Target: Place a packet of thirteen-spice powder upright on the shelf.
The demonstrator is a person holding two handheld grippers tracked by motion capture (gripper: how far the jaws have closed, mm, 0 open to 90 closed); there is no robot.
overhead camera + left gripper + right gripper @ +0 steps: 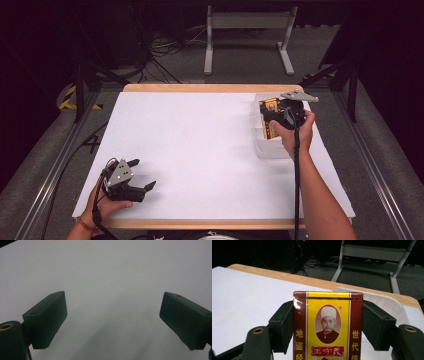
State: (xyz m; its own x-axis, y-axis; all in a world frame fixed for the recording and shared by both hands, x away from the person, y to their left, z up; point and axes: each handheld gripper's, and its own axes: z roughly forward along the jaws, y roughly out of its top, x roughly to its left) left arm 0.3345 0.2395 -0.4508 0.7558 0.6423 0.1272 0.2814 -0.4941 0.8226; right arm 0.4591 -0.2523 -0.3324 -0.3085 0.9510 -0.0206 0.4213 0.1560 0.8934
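Note:
My right gripper (272, 116) is shut on a yellow and dark red packet (271, 120) with a portrait and Chinese characters, held above a clear plastic bin (261, 146) at the table's far right. In the right gripper view the packet (328, 326) stands upright between both black jaws of the right gripper (328, 327), which press its two sides. My left gripper (141, 174) rests near the front left corner, open, jaws pointing right. In the left gripper view the left gripper (113, 322) has its jaws spread wide over bare white tabletop with nothing between them.
A white sheet (200, 145) covers the table, with a wooden edge (200, 88) at the back. Behind the table are a grey metal stand (250, 30) and cables on the floor. Metal rails (55, 165) run along both sides.

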